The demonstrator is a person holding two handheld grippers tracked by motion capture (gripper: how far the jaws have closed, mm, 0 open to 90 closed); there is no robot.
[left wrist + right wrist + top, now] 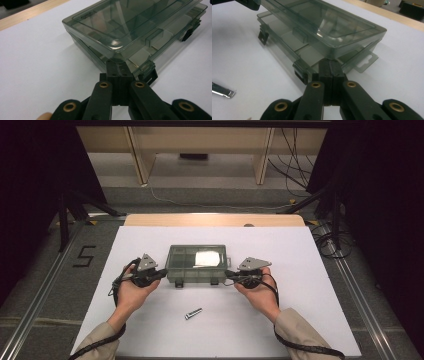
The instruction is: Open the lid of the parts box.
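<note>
Both the left gripper (162,274) and the right gripper (229,274) are squeezed shut, holding nothing, each poking under the lid corners of the clear compartment box (196,263).

The person is wearing khaki-beige long sleeves (97,340) that are ending at the wrists. Each hand is carrying a black gripper: the left gripper (161,274) and the right gripper (229,274) are each wearing a grey three-cornered plate (147,263) on top. A black cable (300,346) is trailing back from each gripper along the forearm. In the gripper views, the black jaws are showing flat link arms behind them, pinned with brass-coloured rivets (104,84).
</note>
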